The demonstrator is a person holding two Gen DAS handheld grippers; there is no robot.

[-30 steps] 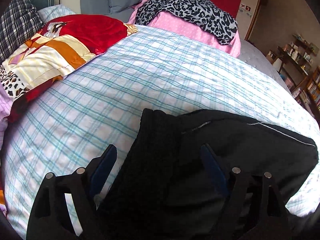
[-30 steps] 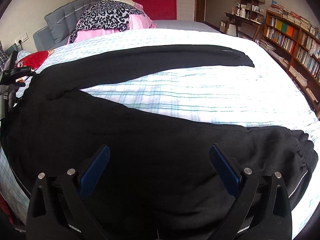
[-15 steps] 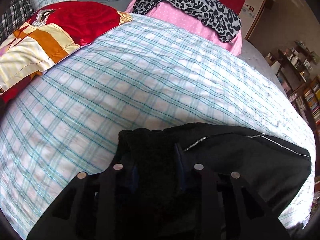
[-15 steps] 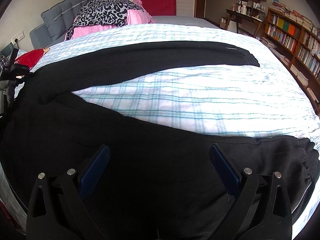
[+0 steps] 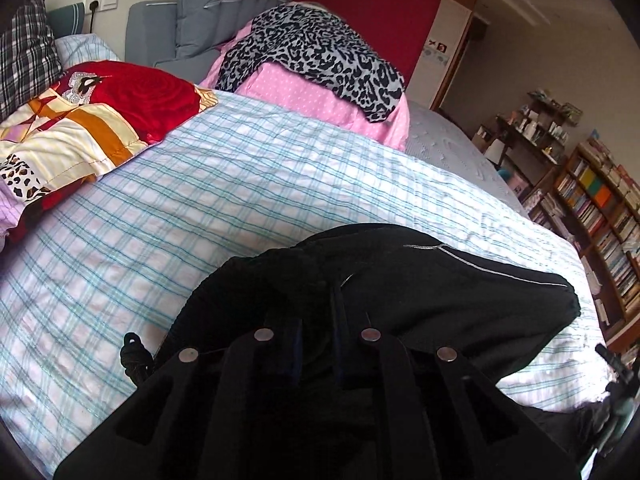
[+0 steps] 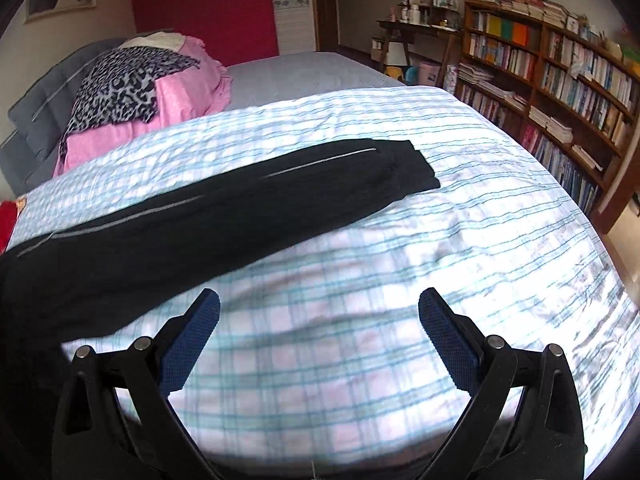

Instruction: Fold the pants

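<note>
The checked bedspread point(image 6: 460, 240) fills the middle and lower part of both views. On it lie the black pants point(image 6: 224, 208). In the right wrist view 1 leg runs from the left edge up to the centre of the frame, flat on the spread, with a thin pale stripe along its side and its cuff end right of centre. In the left wrist view the pants point(image 5: 440, 292) bunch at lower centre, and a fold extends toward the right edge.

At the upper centre of the left wrist view a leopard-print cloth point(image 5: 316, 52) drapes over pink bedding point(image 5: 304, 100). A red and patchwork quilt point(image 5: 92, 120) lies at the left edge. A bookshelf point(image 6: 560, 80) stands at the upper right of the right wrist view.

The left gripper point(image 5: 316, 320), at lower centre, has just been closing and is clamped narrow on a gathered ridge of the pants. The right gripper point(image 6: 318, 332), at lower centre of its view, stands wide over bare spread, nothing between its 2 blue pads point(image 6: 192, 340).
</note>
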